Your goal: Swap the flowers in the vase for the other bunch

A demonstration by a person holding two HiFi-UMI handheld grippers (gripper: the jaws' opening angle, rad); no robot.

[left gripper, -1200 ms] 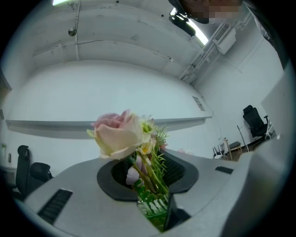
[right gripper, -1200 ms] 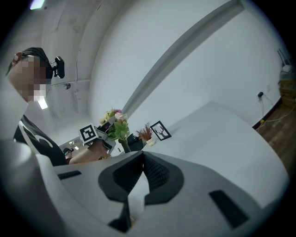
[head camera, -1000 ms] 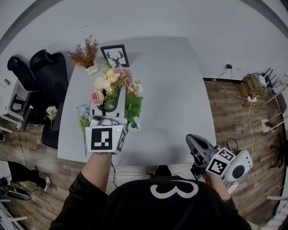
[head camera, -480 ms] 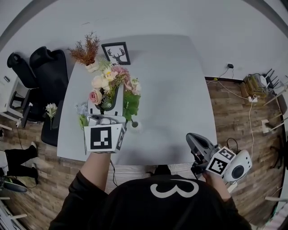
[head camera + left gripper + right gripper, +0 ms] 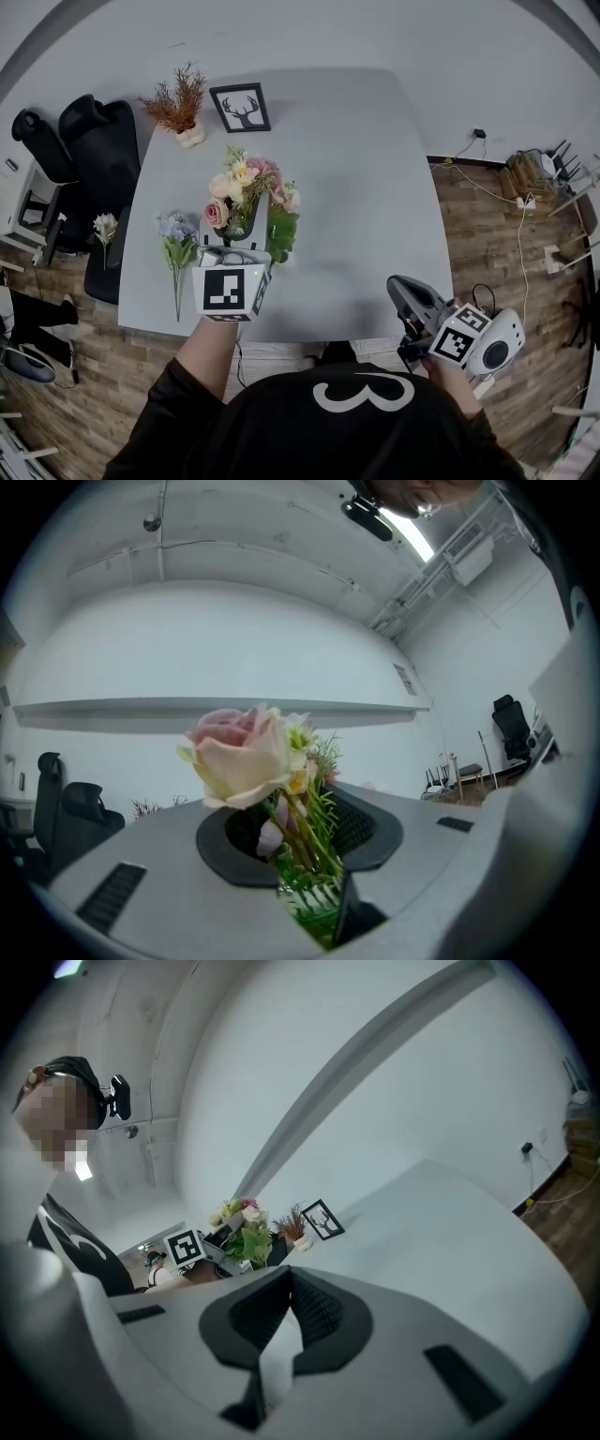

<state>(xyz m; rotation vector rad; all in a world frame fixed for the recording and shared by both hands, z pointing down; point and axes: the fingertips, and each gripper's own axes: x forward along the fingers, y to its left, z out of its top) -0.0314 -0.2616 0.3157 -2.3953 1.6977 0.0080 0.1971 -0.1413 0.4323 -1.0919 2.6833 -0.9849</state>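
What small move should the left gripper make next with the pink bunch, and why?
Probably lay the pink bunch down on the table and open the left gripper: its jaws grip the stems, while the blue bunch lies on the table beside it, not yet picked up.

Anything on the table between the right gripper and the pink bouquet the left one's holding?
Nothing. In the head view, only bare grey table lies between the right gripper and the pink bouquet.

Black top point(image 5: 281, 436), white print point(image 5: 361, 394), grey left claw point(image 5: 234, 223), grey right claw point(image 5: 401, 292)
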